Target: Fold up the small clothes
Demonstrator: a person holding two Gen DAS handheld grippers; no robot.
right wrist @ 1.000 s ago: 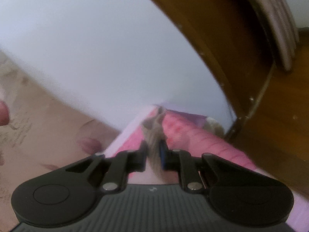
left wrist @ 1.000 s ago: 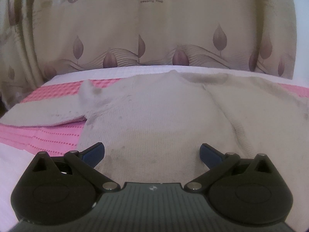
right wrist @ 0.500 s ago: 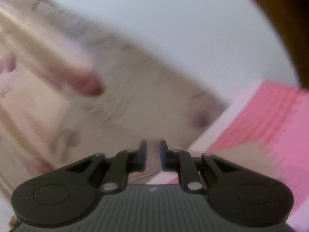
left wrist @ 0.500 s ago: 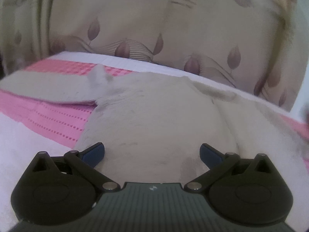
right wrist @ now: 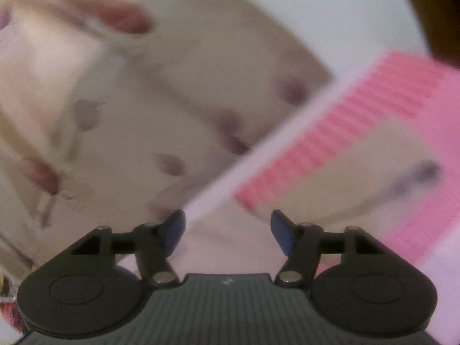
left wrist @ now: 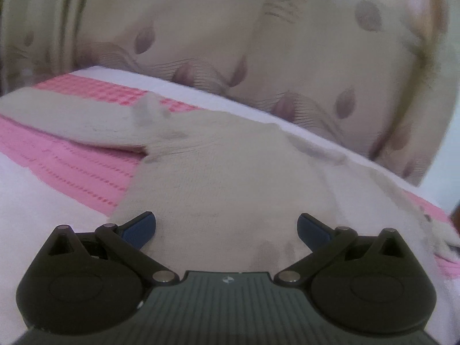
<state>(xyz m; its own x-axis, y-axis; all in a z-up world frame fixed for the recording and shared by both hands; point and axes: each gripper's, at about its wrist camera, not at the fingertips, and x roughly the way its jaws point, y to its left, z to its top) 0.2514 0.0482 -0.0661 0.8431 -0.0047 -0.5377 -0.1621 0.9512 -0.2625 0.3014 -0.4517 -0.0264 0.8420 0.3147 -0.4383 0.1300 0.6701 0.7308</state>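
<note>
A small beige knit sweater (left wrist: 224,178) lies flat on a pink and white bed cover (left wrist: 72,172), one sleeve (left wrist: 74,118) stretched out to the left. My left gripper (left wrist: 226,227) is open and empty, low over the sweater's hem. In the right wrist view, which is blurred, my right gripper (right wrist: 227,228) is open and empty above the bed's edge; a beige part of the sweater (right wrist: 396,155) lies on the pink cover (right wrist: 359,109) to its right.
A cream curtain with purple leaf print (left wrist: 258,57) hangs right behind the bed and fills the left of the right wrist view (right wrist: 115,115). A white wall (right wrist: 330,14) shows above it.
My right gripper has let go of the sweater fabric it pinched and opened, swinging left toward the curtain. My left gripper stayed open and shifted slightly over the sweater.
</note>
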